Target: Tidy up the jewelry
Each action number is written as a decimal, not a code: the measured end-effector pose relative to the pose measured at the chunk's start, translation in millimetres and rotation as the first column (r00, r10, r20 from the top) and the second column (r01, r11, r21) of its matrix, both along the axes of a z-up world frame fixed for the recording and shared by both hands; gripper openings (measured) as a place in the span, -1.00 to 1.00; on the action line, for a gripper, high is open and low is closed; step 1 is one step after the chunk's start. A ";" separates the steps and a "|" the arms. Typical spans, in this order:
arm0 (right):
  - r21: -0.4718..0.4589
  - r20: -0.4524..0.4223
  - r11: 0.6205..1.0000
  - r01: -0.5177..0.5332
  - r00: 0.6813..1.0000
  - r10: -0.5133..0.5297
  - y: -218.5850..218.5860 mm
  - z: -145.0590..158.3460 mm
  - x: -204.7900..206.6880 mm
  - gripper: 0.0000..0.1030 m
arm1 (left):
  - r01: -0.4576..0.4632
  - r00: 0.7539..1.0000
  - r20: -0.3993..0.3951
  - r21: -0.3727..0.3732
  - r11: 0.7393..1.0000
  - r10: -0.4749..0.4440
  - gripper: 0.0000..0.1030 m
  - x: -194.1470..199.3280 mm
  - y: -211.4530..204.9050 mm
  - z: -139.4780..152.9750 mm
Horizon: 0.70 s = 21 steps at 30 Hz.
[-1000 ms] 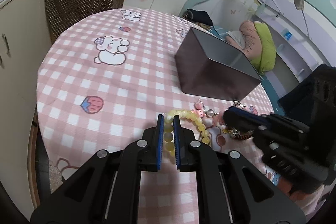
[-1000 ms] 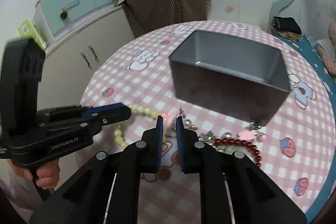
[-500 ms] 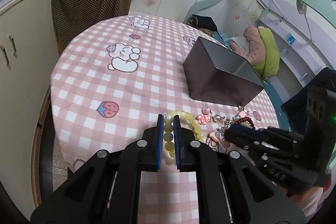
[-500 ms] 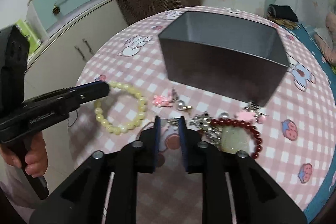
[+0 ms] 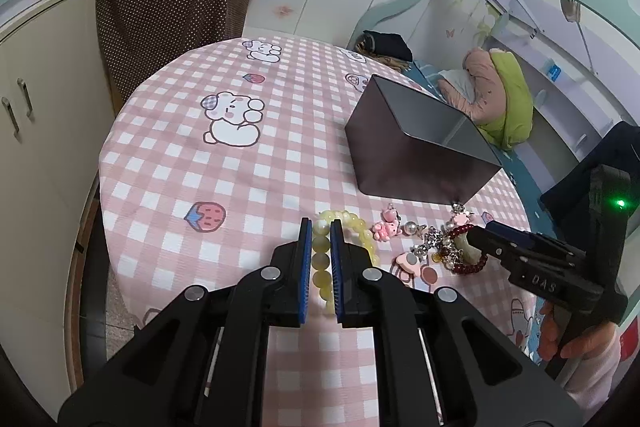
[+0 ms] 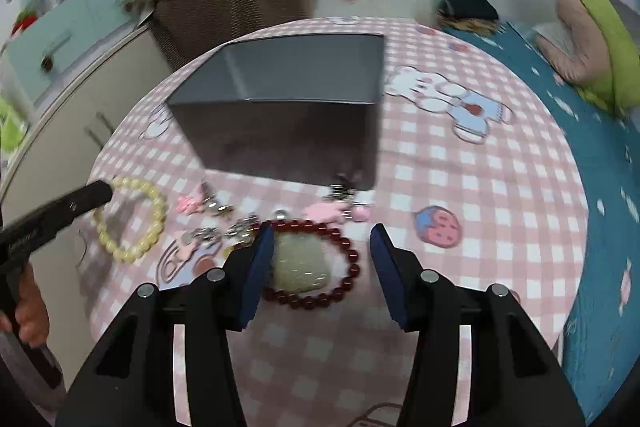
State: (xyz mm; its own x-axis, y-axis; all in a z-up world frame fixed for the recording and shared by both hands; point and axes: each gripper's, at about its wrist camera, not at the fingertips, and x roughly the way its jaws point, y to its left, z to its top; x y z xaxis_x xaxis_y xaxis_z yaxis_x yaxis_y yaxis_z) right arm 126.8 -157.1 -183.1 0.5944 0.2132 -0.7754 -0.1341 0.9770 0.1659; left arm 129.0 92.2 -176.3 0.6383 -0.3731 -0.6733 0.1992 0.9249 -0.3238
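Observation:
My left gripper point(image 5: 320, 227) is shut on a yellow bead bracelet point(image 5: 362, 227), whose loop rests on the pink checked cloth. In the right wrist view the same bracelet point(image 6: 156, 215) lies at the left, with the left gripper's tip on its far edge. My right gripper point(image 6: 322, 229) hovers over a dark red bead bracelet point(image 6: 352, 259) with a pale green pendant point(image 6: 298, 263). Its jaws are opening on either side of the bracelet, and the pads do not press on it. An open grey box point(image 6: 280, 143) stands just behind the jewelry.
Pink charms point(image 6: 190, 205) and silver trinkets point(image 6: 240, 227) lie between the two bracelets, with more pink pieces point(image 6: 332, 211) at the box's front corner. The round table point(image 5: 200, 167) ends near a cream cabinet point(image 5: 36, 147) on the left. A bed point(image 6: 580, 107) lies to the right.
My right gripper slid right from the silver charms to over the red bracelet, and its jaws went from shut to apart. The left gripper kept its hold on the yellow bracelet.

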 end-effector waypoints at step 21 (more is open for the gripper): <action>-0.196 0.038 0.976 -0.098 0.993 0.108 10.1 -9.3 -5.2 -0.83 | 0.033 0.999 -0.025 0.008 0.999 -0.033 -0.81 1.4 -17.5 -4.6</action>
